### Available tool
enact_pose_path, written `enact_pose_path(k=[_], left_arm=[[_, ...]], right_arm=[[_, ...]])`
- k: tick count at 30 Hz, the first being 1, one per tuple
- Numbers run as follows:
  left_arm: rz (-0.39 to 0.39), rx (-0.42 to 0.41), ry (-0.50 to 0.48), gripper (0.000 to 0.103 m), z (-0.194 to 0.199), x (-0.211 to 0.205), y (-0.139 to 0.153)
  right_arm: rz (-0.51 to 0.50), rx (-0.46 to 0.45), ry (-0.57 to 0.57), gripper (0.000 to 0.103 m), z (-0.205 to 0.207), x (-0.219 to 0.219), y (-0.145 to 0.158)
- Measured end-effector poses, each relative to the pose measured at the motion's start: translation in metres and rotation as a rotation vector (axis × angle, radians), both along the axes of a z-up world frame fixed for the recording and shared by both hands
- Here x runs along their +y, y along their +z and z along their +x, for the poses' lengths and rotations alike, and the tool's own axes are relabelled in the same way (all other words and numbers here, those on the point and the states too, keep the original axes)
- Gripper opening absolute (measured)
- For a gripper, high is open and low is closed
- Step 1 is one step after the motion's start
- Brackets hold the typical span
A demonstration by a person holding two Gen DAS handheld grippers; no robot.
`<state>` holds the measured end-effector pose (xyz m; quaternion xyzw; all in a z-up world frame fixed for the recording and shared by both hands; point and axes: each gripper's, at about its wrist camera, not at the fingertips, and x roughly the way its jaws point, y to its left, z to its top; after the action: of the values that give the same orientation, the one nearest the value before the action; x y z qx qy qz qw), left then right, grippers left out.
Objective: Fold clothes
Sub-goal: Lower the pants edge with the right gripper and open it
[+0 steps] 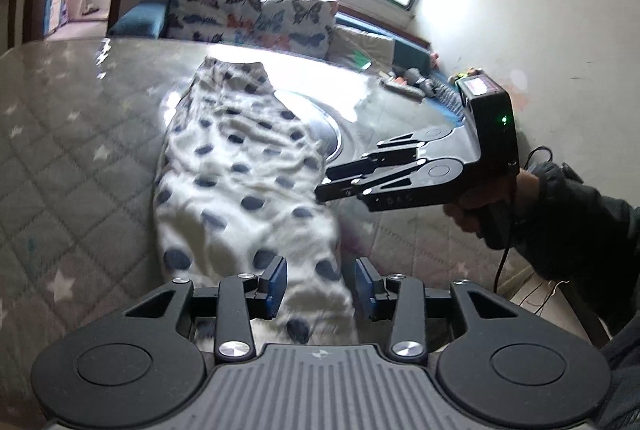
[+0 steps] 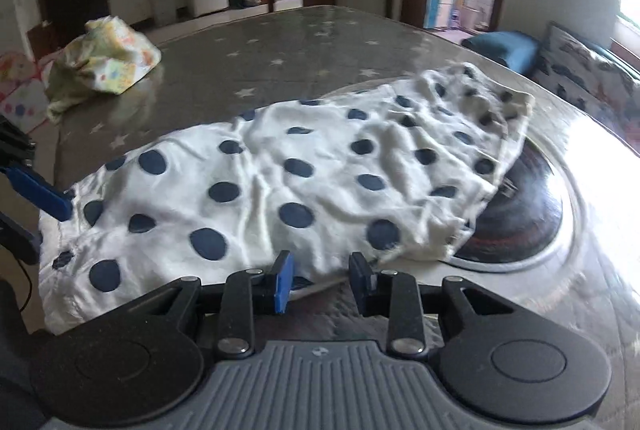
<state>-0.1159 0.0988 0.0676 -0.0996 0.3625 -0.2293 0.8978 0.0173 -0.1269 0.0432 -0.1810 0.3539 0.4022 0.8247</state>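
A white garment with navy dots [image 1: 240,166] [image 2: 280,182] lies stretched out flat and wrinkled on the table. My left gripper [image 1: 321,288] is open at the garment's near end, and the cloth runs between its blue pads [image 1: 277,286]. My right gripper [image 2: 320,282] is open too, at the long side edge of the garment, whose hem lies just ahead of its fingers. In the left wrist view the right gripper [image 1: 334,180] comes in from the right, held by a hand in a dark sleeve. One blue finger of the left gripper [image 2: 40,192] shows at the garment's left end.
The table [image 1: 60,150] [image 2: 280,42] has a grey star-quilted cover under a glossy top. A round dark inset [image 2: 516,214] lies partly under the garment. A crumpled yellow-green cloth [image 2: 104,58] sits at the far corner. A sofa with butterfly cushions [image 1: 256,18] stands behind.
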Motion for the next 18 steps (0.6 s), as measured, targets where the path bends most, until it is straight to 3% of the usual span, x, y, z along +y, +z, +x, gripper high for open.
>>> enact_pose_path(k=[3, 9, 14, 18], left_arm=[[0.004, -0.005, -0.017, 0.042, 0.015, -0.009, -0.006], [0.021, 0.065, -0.065, 0.042, 0.029, -0.022, -0.029], [0.020, 0.100, -0.079, 0.042, 0.026, -0.021, -0.040], [0.017, 0.103, -0.080, 0.042, 0.025, -0.021, -0.042]], right_arm=[[0.028, -0.007, -0.013, 0.030, 0.000, -0.004, 0.010], [0.113, 0.015, 0.035, 0.030, 0.003, 0.006, 0.023], [0.053, 0.002, 0.118, 0.030, -0.008, 0.030, 0.010], [0.007, -0.006, 0.097, 0.030, 0.001, 0.035, -0.002]])
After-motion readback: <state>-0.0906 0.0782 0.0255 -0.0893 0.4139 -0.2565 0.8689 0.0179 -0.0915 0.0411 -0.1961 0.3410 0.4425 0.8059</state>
